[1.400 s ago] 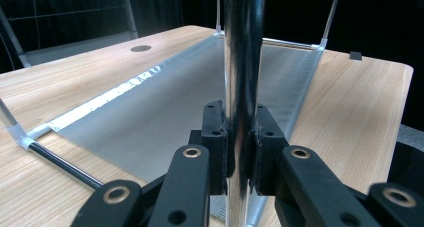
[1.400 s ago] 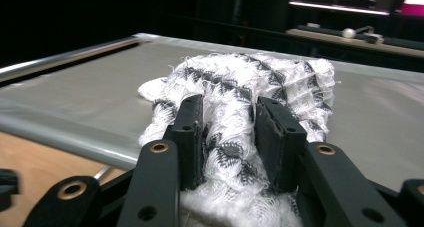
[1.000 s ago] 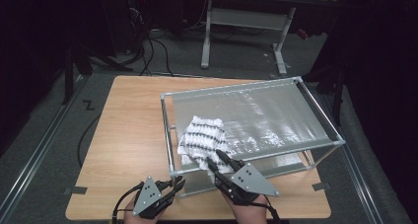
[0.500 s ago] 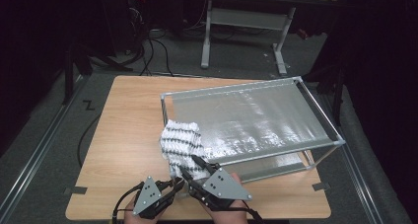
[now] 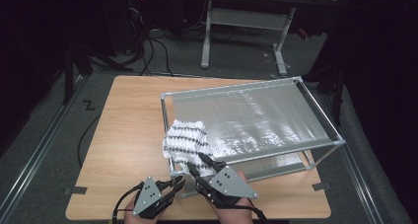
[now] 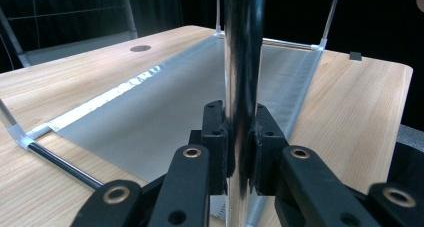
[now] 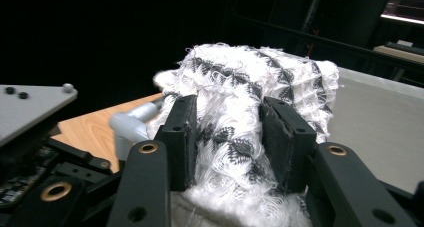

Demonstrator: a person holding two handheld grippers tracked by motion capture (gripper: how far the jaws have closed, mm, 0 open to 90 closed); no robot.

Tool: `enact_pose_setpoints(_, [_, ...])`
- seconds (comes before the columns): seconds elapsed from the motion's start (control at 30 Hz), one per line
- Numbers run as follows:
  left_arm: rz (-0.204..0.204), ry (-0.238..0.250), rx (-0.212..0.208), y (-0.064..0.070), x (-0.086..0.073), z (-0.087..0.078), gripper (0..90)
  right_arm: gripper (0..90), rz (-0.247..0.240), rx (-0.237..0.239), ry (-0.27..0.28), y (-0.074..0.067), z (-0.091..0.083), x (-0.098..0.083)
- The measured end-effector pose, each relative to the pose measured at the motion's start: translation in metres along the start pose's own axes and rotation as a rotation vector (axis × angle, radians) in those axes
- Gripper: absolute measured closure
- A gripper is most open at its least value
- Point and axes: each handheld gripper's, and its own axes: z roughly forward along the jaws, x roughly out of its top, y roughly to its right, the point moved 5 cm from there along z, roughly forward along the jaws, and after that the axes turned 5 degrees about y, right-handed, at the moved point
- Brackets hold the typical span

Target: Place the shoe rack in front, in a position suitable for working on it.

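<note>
A white cloth with black zigzag stripes (image 5: 185,137) lies bunched over the near-left corner of a metal frame rack (image 5: 323,116) topped with a silvery sheet. My right gripper (image 5: 195,161) reaches up into its near edge. In the right gripper view the cloth (image 7: 250,72) fills the gap of that gripper (image 7: 227,132). The jaws have just been closing and both pads press on the cloth. My left gripper (image 5: 177,182) sits at the rack's near-left corner. In the left gripper view it (image 6: 241,137) is shut on the rack's shiny upright post (image 6: 243,62).
The rack stands on a wooden table (image 5: 128,115) with bare wood to its left and front. Grey tape marks (image 5: 75,190) sit near the table's front corners. A desk frame (image 5: 241,21) and cables (image 5: 153,46) lie on the floor behind.
The right gripper has carried the cloth leftward along the rack's near edge to the near-left corner, ending close beside the left gripper. The left gripper has stayed on the post.
</note>
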Motion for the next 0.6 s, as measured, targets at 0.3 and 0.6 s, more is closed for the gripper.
enact_pose_setpoints(0.3, [-0.001, 0.002, 0.001, 0.000, 0.000, 0.000, 80.2, 59.1, 0.012, -0.063, -0.003, 0.025, -0.011, -0.005])
enact_pose_setpoints(0.6, [-0.002, 0.002, 0.002, 0.000, 0.000, 0.000, 80.2, 59.4, 0.025, -0.129, -0.001, 0.049, -0.022, -0.010])
